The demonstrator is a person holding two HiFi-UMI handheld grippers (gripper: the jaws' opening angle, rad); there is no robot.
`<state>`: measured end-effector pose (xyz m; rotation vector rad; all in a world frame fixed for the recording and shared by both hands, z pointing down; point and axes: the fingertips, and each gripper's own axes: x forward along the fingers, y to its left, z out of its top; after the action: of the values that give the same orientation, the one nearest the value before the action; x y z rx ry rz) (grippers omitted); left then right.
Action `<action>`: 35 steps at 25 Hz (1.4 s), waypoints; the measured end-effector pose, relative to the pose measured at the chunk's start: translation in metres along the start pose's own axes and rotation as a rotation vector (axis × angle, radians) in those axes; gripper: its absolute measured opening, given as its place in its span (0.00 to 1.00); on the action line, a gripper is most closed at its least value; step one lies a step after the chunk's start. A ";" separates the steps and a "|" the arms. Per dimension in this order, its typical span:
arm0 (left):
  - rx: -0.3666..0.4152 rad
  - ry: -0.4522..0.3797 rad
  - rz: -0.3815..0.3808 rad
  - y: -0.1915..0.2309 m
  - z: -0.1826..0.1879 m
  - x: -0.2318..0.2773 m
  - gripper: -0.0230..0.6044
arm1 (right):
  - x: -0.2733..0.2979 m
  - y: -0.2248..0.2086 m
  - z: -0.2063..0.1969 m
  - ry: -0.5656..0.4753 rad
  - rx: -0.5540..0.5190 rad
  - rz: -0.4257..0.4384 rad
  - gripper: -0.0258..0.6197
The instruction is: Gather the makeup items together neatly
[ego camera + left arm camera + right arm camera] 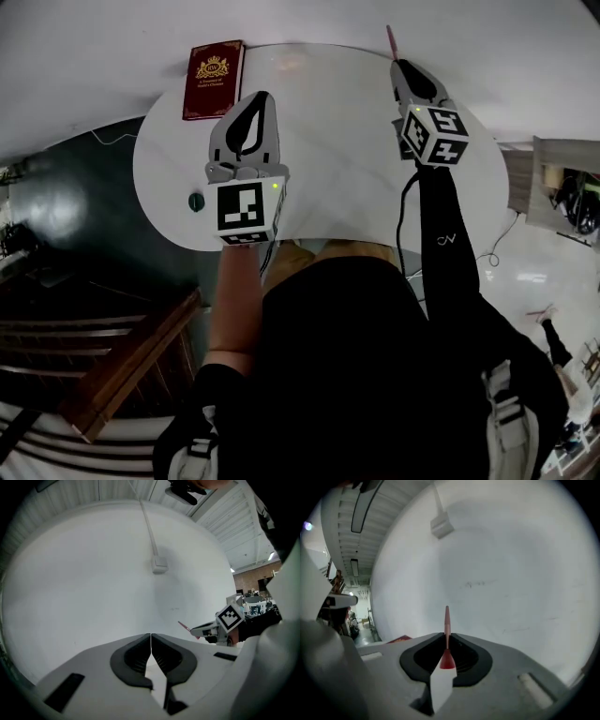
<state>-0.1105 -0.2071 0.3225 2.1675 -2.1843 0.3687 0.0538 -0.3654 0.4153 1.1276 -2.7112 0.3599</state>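
My right gripper (399,66) is held above the far right part of the round white table (347,150), shut on a slim red-tipped makeup stick (391,39) that juts out past its fingertips. In the right gripper view the stick (447,620) stands pinched between the pads, its white lower end running back under the jaws. My left gripper (255,101) hovers over the table's left middle, shut with nothing in it; its pads meet (150,637). From the left gripper view I see the right gripper (196,630) with the stick (183,626). A small dark round item (196,201) lies near the table's left edge.
A dark red book (213,80) lies at the table's far left. A white wall with a cable box (159,564) is straight ahead. Dark floor and wooden steps (131,366) lie to the lower left, beyond the table's edge.
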 end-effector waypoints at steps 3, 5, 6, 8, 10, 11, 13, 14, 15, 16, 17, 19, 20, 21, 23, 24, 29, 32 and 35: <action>-0.001 -0.026 -0.036 0.004 0.006 0.000 0.05 | -0.044 0.014 0.035 -0.151 0.009 -0.080 0.12; 0.001 -0.047 -0.067 0.004 0.011 -0.003 0.05 | -0.072 0.021 0.050 -0.228 0.008 -0.139 0.12; 0.002 -0.055 -0.083 0.003 0.013 -0.005 0.05 | -0.084 0.026 0.055 -0.255 0.003 -0.155 0.12; 0.002 -0.065 -0.109 0.004 0.015 -0.009 0.05 | -0.100 0.039 0.063 -0.300 -0.009 -0.159 0.12; 0.002 -0.075 -0.129 0.007 0.017 -0.014 0.05 | -0.110 0.050 0.069 -0.329 -0.010 -0.169 0.12; 0.002 -0.080 -0.138 0.009 0.018 -0.016 0.05 | -0.113 0.055 0.071 -0.330 -0.010 -0.185 0.12; 0.004 -0.088 -0.151 0.013 0.018 -0.023 0.05 | -0.118 0.064 0.071 -0.326 -0.011 -0.209 0.12; 0.004 -0.092 -0.156 0.015 0.018 -0.026 0.05 | -0.119 0.070 0.071 -0.327 -0.006 -0.210 0.12; 0.001 -0.098 -0.161 0.019 0.019 -0.030 0.05 | -0.119 0.077 0.071 -0.329 0.004 -0.205 0.12; -0.004 -0.107 -0.167 0.023 0.019 -0.035 0.05 | -0.119 0.085 0.070 -0.331 0.014 -0.198 0.12; -0.008 -0.115 -0.170 0.028 0.020 -0.040 0.05 | -0.118 0.093 0.068 -0.331 0.020 -0.192 0.12; -0.008 -0.123 -0.167 0.040 0.018 -0.050 0.05 | -0.114 0.112 0.065 -0.327 0.019 -0.183 0.12; -0.005 -0.123 -0.161 0.048 0.016 -0.055 0.05 | -0.110 0.123 0.063 -0.324 0.017 -0.177 0.12; -0.003 -0.122 -0.153 0.057 0.014 -0.059 0.05 | -0.106 0.133 0.062 -0.321 0.016 -0.170 0.12; 0.000 -0.117 -0.137 0.076 0.008 -0.069 0.05 | -0.096 0.156 0.062 -0.320 0.013 -0.147 0.12; 0.000 -0.115 -0.128 0.084 0.005 -0.074 0.05 | -0.091 0.168 0.064 -0.324 0.011 -0.132 0.12; 0.006 -0.119 -0.121 0.116 -0.001 -0.094 0.05 | -0.074 0.217 0.059 -0.318 0.031 -0.079 0.12; 0.018 -0.117 -0.125 0.132 -0.009 -0.103 0.05 | -0.060 0.241 0.046 -0.291 0.033 -0.067 0.12; -0.002 -0.101 -0.124 0.147 -0.022 -0.109 0.05 | -0.036 0.263 0.010 -0.208 0.123 -0.044 0.12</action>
<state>-0.2570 -0.0969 0.3020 2.3550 -2.0829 0.2557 -0.1103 -0.1650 0.3568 1.3246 -2.8707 0.4306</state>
